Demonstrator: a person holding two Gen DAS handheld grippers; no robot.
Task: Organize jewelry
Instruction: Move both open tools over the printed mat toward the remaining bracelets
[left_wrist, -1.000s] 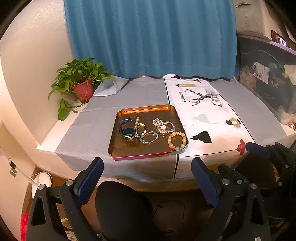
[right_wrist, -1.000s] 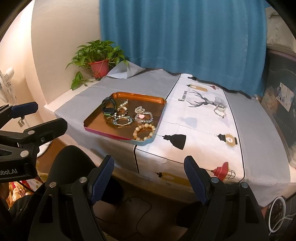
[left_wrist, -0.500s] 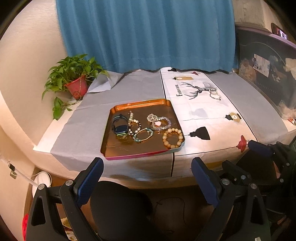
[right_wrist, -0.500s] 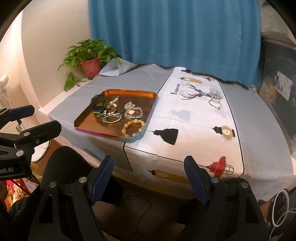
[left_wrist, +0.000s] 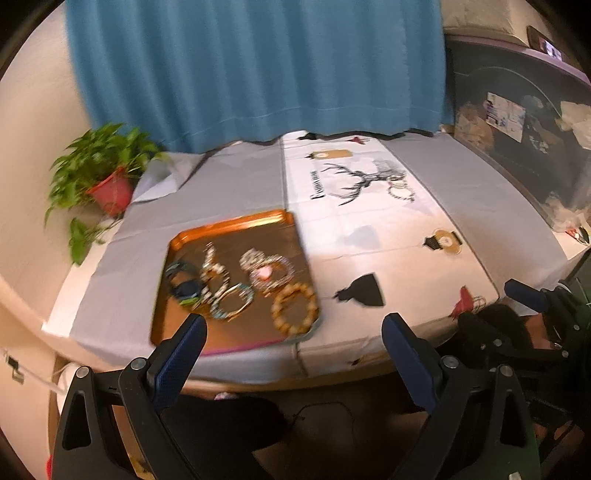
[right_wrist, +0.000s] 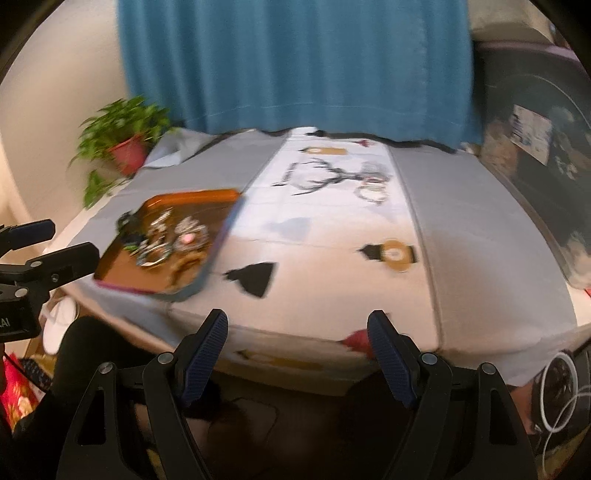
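Observation:
An orange tray (left_wrist: 192, 236) (right_wrist: 207, 195) lies on the table's left half and carries several bracelets, among them a wooden bead bracelet (left_wrist: 294, 307), a pink-stone one (left_wrist: 266, 272) and a dark watch (left_wrist: 184, 288). One more bracelet (left_wrist: 400, 192) (right_wrist: 373, 195) rests on the white printed cloth by the deer drawing. My left gripper (left_wrist: 293, 347) hangs open before the table's front edge, its left fingertip over the tray's near rim. My right gripper (right_wrist: 297, 341) is open too, empty, at the front edge right of the tray. Both views are blurred.
A potted plant (left_wrist: 110, 184) stands at the table's back left. A blue curtain (left_wrist: 258, 74) hangs behind. A dark cabinet (left_wrist: 517, 129) borders the right side. The grey cloth (right_wrist: 472, 221) covers the table's right part. Floor and cables lie below the front edge.
Both grippers have moved closer to the table, so the tray and cloth look larger and lower in each view. Both stay open and empty.

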